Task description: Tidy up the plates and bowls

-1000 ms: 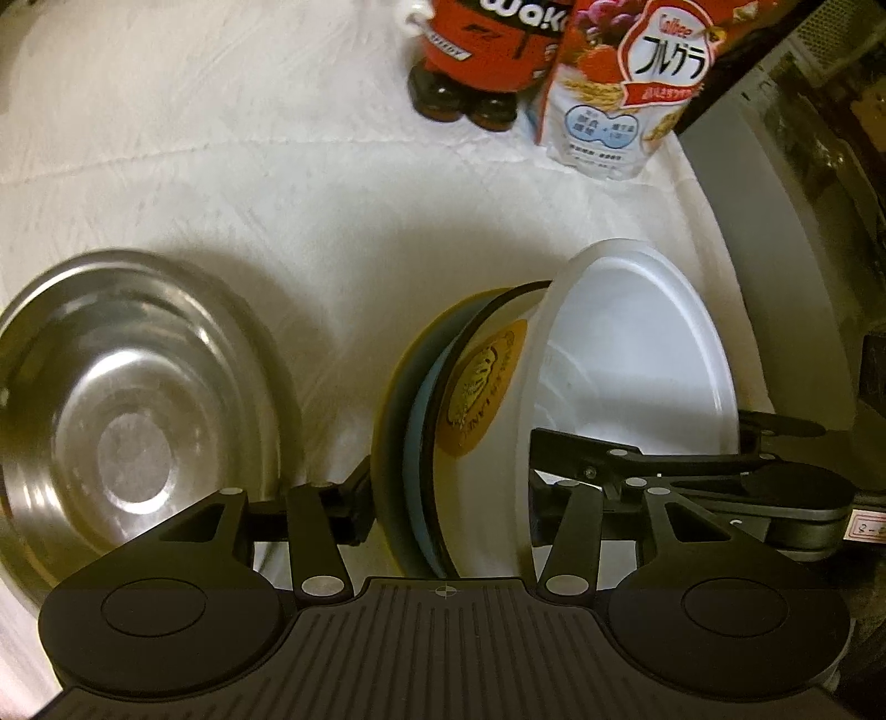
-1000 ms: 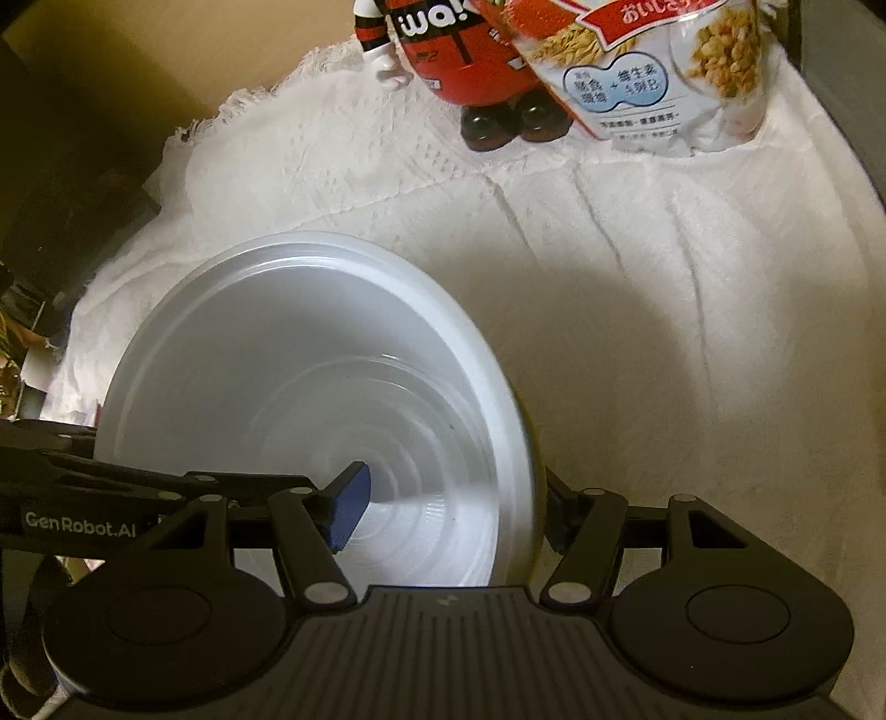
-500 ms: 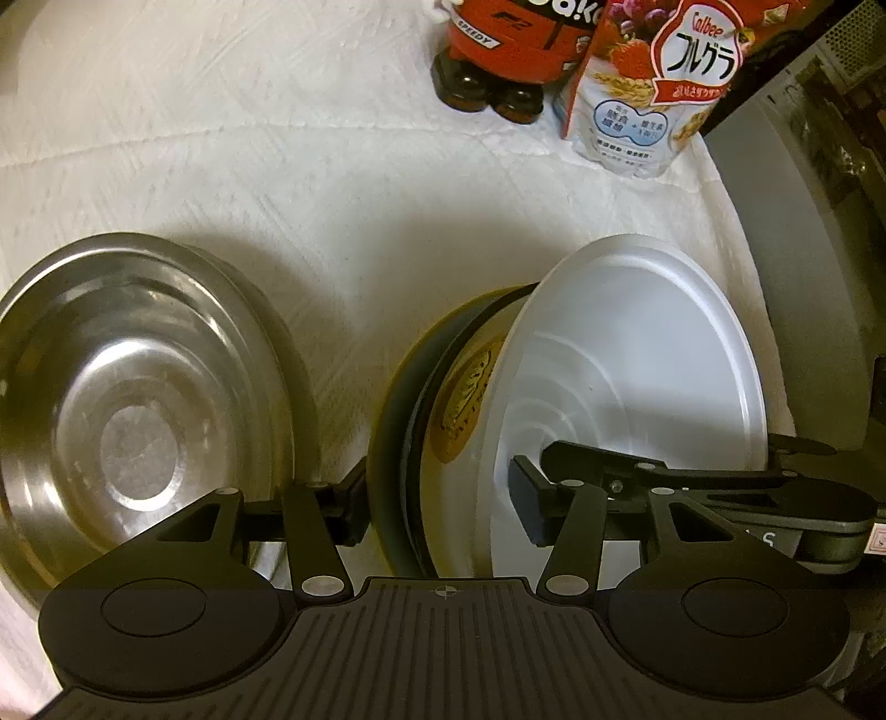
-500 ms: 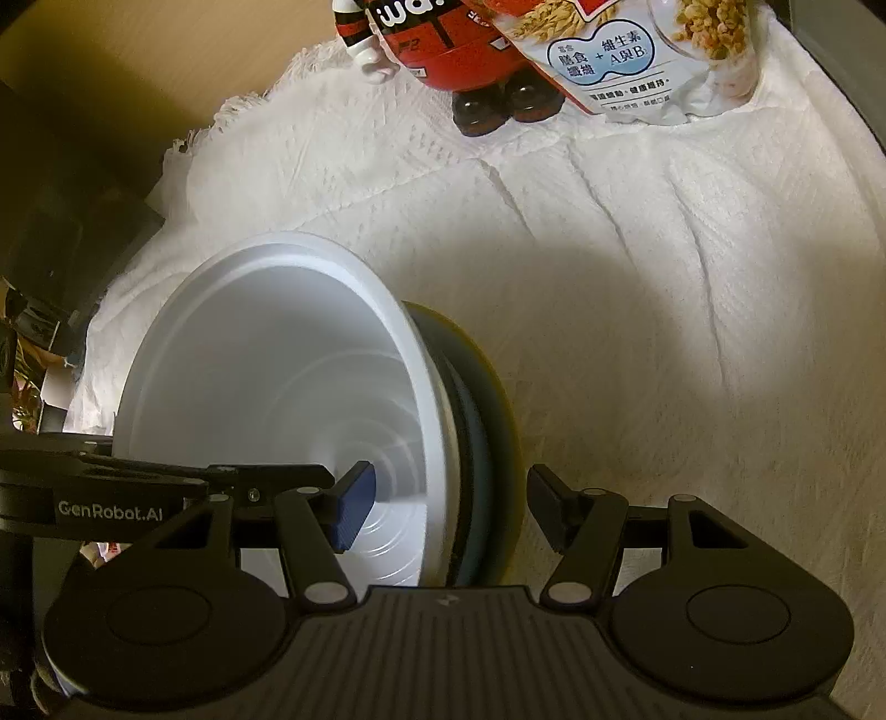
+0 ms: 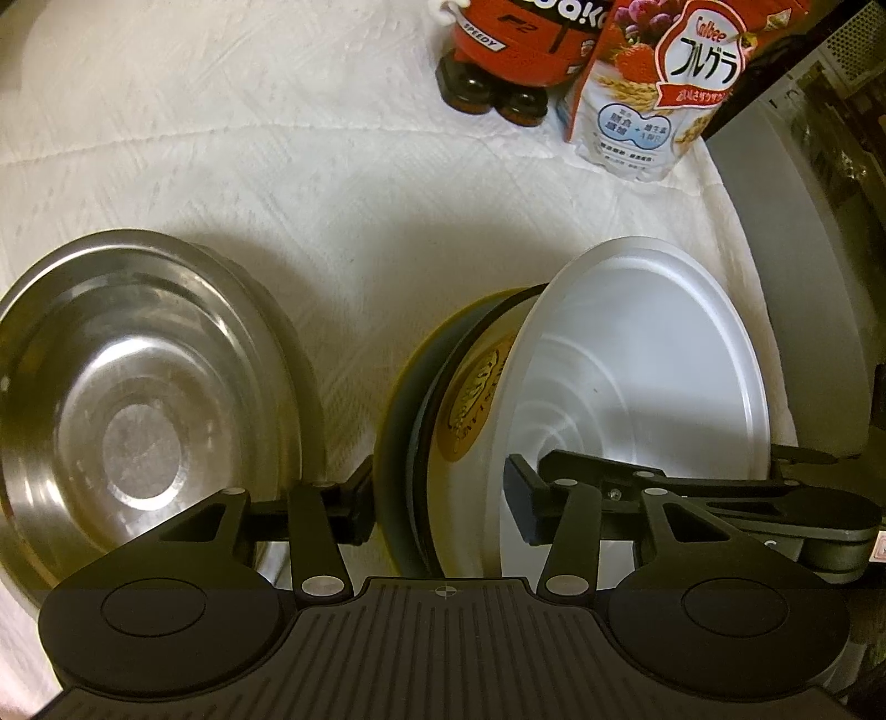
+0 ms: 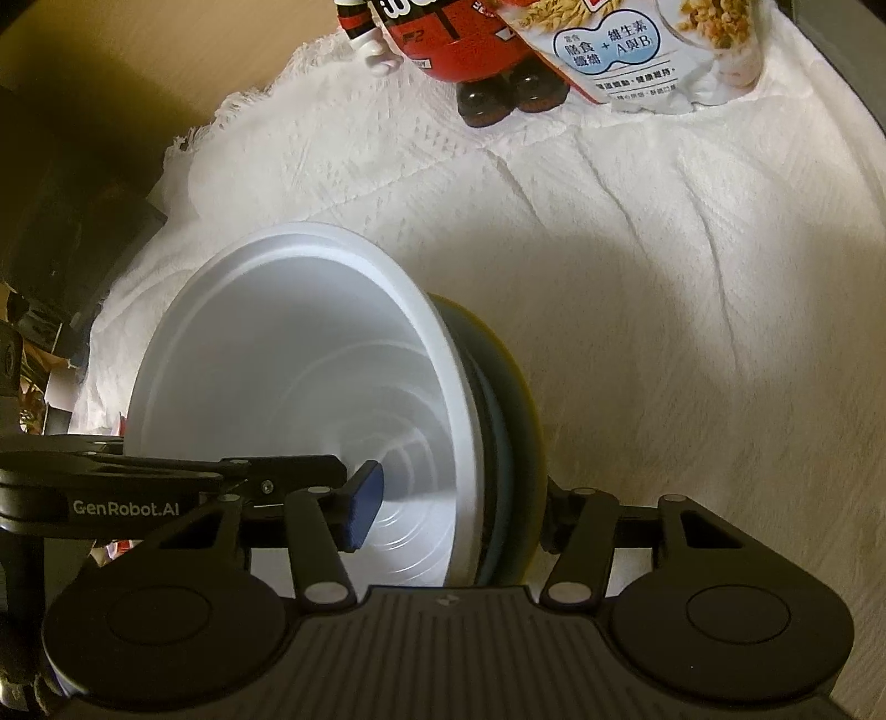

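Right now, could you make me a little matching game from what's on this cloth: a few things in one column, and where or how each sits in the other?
Things:
1. steel bowl
2. white bowl
3. cereal bag
4. red figure

Places:
A. standing on edge with other dishes
B. far edge, right of the toy
C. lying open side up, on the left
D. far edge, on black feet

Pairs: 1-C, 2-A, 3-B, 4-D
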The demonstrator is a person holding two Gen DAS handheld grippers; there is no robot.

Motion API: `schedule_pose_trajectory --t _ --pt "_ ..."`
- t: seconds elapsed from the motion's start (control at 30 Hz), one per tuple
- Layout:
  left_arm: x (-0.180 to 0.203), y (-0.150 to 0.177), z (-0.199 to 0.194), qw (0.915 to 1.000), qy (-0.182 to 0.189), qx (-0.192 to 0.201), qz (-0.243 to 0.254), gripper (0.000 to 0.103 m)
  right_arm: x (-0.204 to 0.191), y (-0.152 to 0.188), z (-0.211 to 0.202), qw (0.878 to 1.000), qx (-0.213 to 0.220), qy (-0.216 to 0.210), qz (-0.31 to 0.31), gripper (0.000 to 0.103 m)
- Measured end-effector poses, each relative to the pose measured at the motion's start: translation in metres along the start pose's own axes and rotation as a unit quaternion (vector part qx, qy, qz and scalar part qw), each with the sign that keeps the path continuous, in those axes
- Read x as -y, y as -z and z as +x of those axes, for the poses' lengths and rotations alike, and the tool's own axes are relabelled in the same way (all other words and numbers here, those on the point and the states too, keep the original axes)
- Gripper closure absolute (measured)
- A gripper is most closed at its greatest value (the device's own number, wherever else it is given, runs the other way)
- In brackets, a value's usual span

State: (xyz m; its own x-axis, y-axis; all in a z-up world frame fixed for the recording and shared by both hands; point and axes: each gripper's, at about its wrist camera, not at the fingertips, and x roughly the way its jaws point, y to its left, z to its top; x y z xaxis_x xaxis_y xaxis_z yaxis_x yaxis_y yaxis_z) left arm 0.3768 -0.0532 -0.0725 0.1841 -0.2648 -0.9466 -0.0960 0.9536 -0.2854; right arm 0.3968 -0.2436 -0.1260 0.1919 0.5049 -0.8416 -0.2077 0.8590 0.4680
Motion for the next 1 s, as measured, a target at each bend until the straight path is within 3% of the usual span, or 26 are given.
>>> schedule_pose_trajectory --t 0.4,0.7,1.0 --pt "-0.001 -0.005 -0.004 0.9998 0.000 -0.019 -0.009 0.054 0.000 0.000 0.000 0.999 -0.028 0.009 0.039 0.047" --pt "0.004 -0.006 -0.016 0.9998 0.012 -0.016 -0.003 0.054 -0.009 0.001 -0.015 0.999 -0.018 0.021 0.031 0.047" --pt "-0.002 -0.024 -0.072 0.9994 0.032 0.012 0.010 0.054 -0.054 -0.020 -0.053 0.999 0.011 0.039 -0.010 0.047"
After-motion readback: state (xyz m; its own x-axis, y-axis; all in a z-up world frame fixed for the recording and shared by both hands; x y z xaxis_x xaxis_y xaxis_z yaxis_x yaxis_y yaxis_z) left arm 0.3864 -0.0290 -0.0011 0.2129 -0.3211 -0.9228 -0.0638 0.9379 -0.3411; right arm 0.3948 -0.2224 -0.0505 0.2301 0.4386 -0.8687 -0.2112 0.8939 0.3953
